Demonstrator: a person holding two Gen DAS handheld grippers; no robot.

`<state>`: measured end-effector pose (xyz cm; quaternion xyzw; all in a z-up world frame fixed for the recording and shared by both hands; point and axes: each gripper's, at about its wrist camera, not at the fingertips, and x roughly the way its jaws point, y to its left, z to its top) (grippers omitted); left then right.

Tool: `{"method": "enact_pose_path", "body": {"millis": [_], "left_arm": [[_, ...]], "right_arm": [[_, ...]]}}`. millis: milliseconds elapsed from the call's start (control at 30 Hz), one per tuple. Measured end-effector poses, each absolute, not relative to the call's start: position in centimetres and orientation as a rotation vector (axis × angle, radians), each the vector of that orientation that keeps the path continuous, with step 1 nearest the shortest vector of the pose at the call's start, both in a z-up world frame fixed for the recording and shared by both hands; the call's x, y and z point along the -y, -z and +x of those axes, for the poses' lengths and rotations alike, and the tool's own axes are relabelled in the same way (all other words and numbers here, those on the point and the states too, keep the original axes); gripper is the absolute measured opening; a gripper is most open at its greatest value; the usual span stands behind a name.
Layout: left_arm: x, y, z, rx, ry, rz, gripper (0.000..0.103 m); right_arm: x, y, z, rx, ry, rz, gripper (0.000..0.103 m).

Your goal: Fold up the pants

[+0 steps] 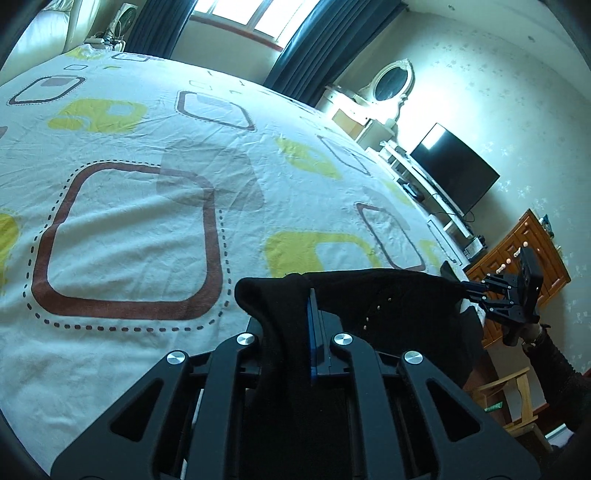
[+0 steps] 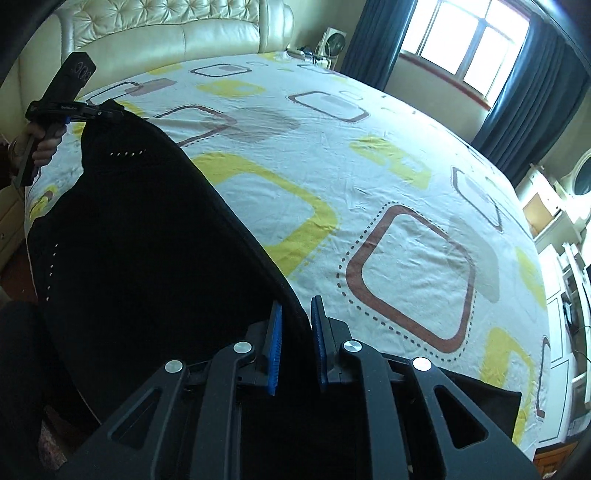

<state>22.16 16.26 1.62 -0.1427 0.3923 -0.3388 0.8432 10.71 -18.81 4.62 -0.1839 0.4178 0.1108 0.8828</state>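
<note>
Black pants (image 1: 373,295) hang stretched between my two grippers over the near edge of the bed. My left gripper (image 1: 312,321) is shut on one end of the pants' top edge. In the left wrist view my right gripper (image 1: 466,288) shows at the right, holding the other end. In the right wrist view the pants (image 2: 140,236) fill the lower left, and my right gripper (image 2: 297,325) is shut on their edge between blue pads (image 2: 276,332). My left gripper (image 2: 110,113) shows at the far upper left, clamped on the far corner.
The bed sheet (image 1: 147,206) is white with brown and yellow squares. A cream padded headboard (image 2: 177,33) stands at the head. A TV (image 1: 454,171), a white dresser with oval mirror (image 1: 391,83) and a wooden cabinet (image 1: 517,254) line the wall. Curtained windows (image 2: 465,40) are behind the bed.
</note>
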Motion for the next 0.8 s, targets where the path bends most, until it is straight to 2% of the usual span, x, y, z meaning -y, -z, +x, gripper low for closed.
{"method": "enact_pose_path", "body": {"millis": [200,267,333,367,400,500,567,700,767,800], "left_arm": [[-17.6,-0.3,15.6,-0.84,0.742,-0.341,0.013],[-18.4,1.1,13.6,-0.864,0.726,-0.367,0.021],[-19.4,2.5,12.1,-0.89,0.707,-0.419,0.035],[-19.8,3.2,11.5,-0.911,0.691,-0.443,0.04],[-20.3,3.9,10.9,-0.941,0.667,-0.46,0.051],[-21.7,5.8,9.1,-0.997,0.605,-0.528,0.057],[-22.5,6.5,7.8,-1.017,0.562,-0.59,0.064],[-23.3,7.1,5.6,-1.024,0.503,-0.742,0.065],[-23.5,7.3,4.6,-1.02,0.468,-0.817,0.065],[-23.6,7.3,4.2,-1.011,0.455,-0.86,0.065]], "right_arm": [[16.7,-1.4,2.0,-0.839,-0.209,-0.418,0.016],[16.3,0.5,0.6,-0.859,-0.206,-0.413,0.016],[16.1,1.9,-0.2,-0.884,-0.205,-0.404,0.017],[16.0,2.5,-0.6,-0.888,-0.202,-0.401,0.02],[16.0,3.0,-0.9,-0.902,-0.204,-0.388,0.022],[16.2,3.8,-1.5,-0.957,-0.234,-0.311,0.051],[16.6,3.8,-1.9,-0.982,-0.253,-0.24,0.052],[18.3,3.0,-2.5,-1.013,-0.288,-0.029,0.054],[19.6,2.8,-2.4,-1.023,-0.302,0.119,0.061],[20.4,2.7,-2.3,-1.022,-0.309,0.2,0.062]]}}
